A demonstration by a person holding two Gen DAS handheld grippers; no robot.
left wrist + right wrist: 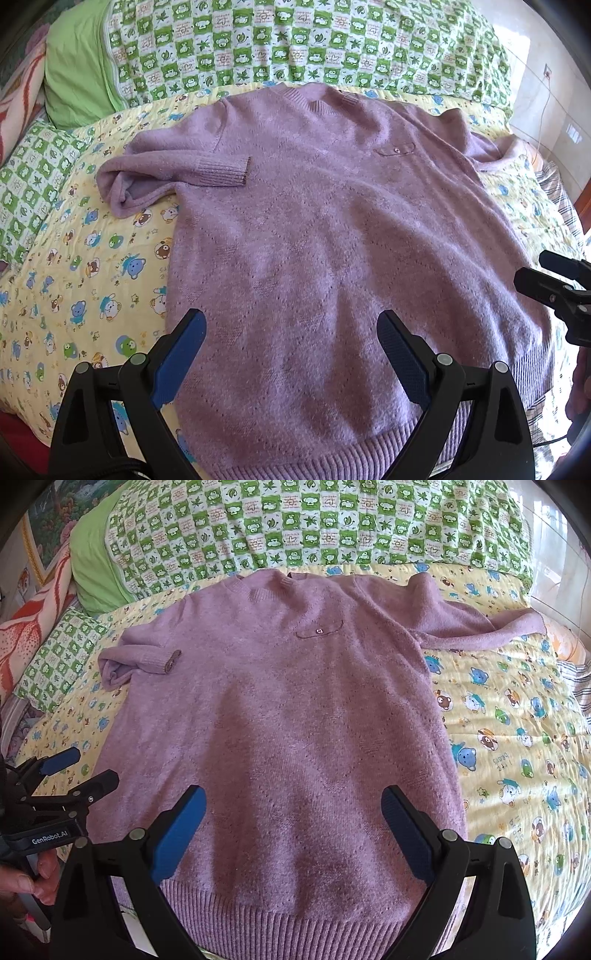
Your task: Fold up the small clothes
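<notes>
Left wrist view shows my left gripper (pixel 291 347) and right gripper (pixel 293 825) both spread wide above the hem of the purple sweater (pixel 332 229), which lies flat on the quilt (pixel 74 288).

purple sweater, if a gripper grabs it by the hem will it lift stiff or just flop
The purple sweater will probably flop: it is soft knit lying limp on the quilt, one sleeve already crumpled. A pinch at the ribbed hem likely lifts only that part, the rest dragging. The fuzzy surface should grip rather than slip.
</notes>
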